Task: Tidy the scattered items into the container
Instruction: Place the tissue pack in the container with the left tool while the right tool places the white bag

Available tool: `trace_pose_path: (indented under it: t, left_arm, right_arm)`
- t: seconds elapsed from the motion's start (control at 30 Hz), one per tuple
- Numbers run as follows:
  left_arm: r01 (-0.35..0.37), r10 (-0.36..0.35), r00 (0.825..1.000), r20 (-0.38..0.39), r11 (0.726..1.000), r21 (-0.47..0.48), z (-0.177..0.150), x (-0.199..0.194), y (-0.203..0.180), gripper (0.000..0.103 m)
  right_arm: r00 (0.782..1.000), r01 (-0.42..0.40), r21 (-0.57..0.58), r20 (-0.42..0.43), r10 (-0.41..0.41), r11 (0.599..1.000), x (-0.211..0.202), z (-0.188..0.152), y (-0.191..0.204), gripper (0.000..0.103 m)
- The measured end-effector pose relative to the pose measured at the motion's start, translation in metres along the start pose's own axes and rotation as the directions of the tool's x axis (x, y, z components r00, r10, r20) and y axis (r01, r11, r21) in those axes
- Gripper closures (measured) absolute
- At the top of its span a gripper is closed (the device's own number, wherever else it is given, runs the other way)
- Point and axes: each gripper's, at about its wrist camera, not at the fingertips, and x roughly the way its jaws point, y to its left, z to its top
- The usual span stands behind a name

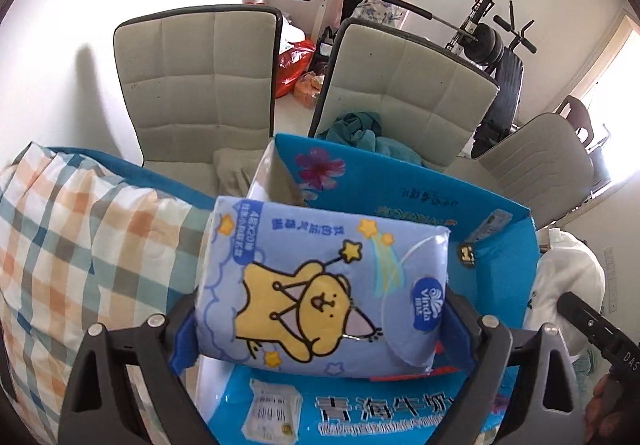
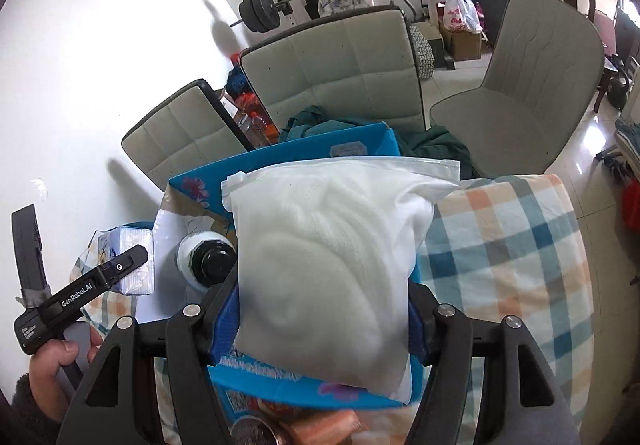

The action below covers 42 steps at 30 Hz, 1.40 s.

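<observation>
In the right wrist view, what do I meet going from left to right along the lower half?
Left gripper → tissue pack → bottle → white bag held in the right gripper → checked pillow.

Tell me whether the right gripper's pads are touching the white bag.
Touching. The right wrist view shows the white bag clamped in the right gripper, with the blue pads pressed against both of its sides and no gap.
</observation>
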Motion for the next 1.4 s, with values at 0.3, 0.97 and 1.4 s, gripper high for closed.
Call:
trace_pose_path:
  t: [0.3, 0.97, 1.4]
  left_arm:
    - [-0.046, 0.051, 0.995, -0.087, 0.997, 0.064, 0.024, 0.062, -0.010, 0.007]
    - [0.001, 0.002, 0.998, -0.058, 0.998, 0.055, 0.021, 0.028, -0.020, 0.000]
    - [-0.023, 0.042, 0.996, -0.084, 0.975, 0.222, -0.206, -0.081, 0.018, 0.000]
  right_arm:
    - [0.993, 0.084, 0.006, -0.088, -0.083, 0.996, 0.086, 0.037, 0.007, 0.035]
    - [0.999, 0.002, -0.022, -0.041, -0.003, 1.000, 0.059, 0.044, -0.004, 0.005]
    - [0.992, -0.098, -0.058, -0.088, 0.093, 0.993, -0.065, -0.127, -0.038, 0.005]
